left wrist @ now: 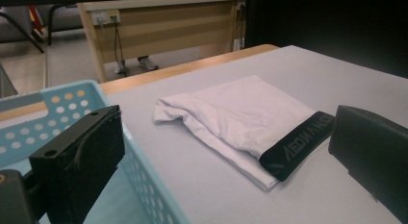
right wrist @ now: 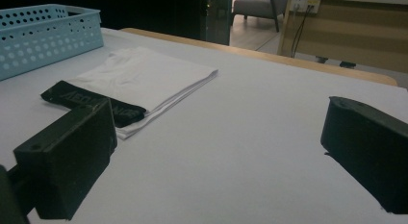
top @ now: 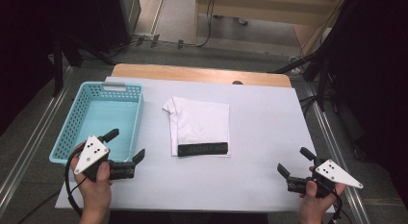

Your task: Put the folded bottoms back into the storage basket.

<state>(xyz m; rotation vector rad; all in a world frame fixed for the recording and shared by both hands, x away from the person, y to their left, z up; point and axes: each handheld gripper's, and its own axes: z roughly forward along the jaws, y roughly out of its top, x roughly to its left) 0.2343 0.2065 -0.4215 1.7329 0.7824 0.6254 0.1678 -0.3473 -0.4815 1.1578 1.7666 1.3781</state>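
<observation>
A folded white garment (top: 198, 124) with a black lettered waistband (top: 202, 149) lies flat in the middle of the table; I also see this garment (left wrist: 240, 118) in the left gripper view and the same garment (right wrist: 139, 77) in the right gripper view. My left gripper (top: 126, 144) is held open at the front left, partly over the basket's near right corner, jaws empty. At the front right, the right gripper (top: 294, 162) is open too, apart from the garment, with nothing between its jaws.
A light blue perforated basket (top: 72, 123) stands at the table's left side, nothing inside. The table has a pale grey cover (top: 264, 132) with a wooden edge (top: 192, 72) at the back. Floor cables and dark stands surround the table.
</observation>
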